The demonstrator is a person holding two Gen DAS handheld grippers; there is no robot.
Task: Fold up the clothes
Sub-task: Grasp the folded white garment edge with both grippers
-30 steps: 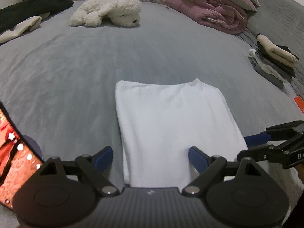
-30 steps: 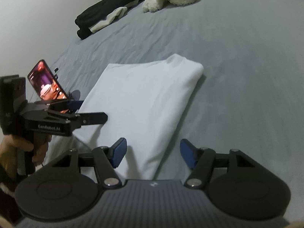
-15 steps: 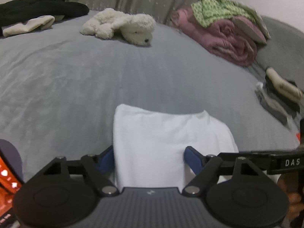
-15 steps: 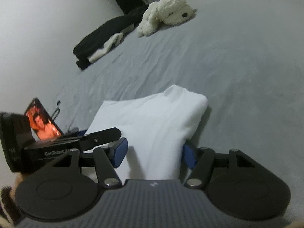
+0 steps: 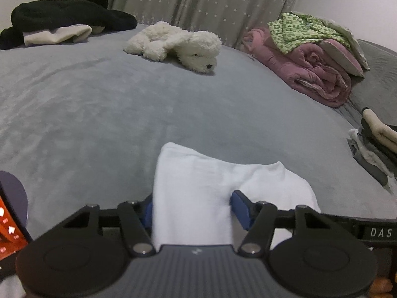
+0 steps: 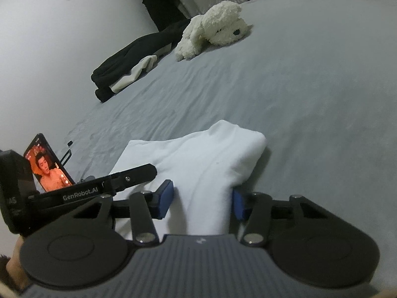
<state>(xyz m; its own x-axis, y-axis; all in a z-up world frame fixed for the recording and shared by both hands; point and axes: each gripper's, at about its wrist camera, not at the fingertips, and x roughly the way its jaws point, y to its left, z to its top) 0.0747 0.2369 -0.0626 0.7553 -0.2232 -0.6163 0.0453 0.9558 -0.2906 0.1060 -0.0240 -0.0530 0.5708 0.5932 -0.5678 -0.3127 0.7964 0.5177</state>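
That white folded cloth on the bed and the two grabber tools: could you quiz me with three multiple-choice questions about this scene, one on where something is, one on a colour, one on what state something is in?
1. Where does the plush dog lie?
A. On the grey bed, beyond the white cloth
B. On top of the pink quilt
C. Between the left gripper's fingers

2. What colour are the gripper finger pads?
A. Red
B. Blue
C. Yellow

3. What state is the white cloth in?
A. Spread flat and untouched
B. Hanging from the curtain
C. Folded, with its near edge between the fingers of both grippers

Answers: 1 A, the dog rests on the bed past the cloth. 2 B, blue pads show on both the left gripper and the right gripper. 3 C, each wrist view shows the cloth's near edge bunched between the pads.
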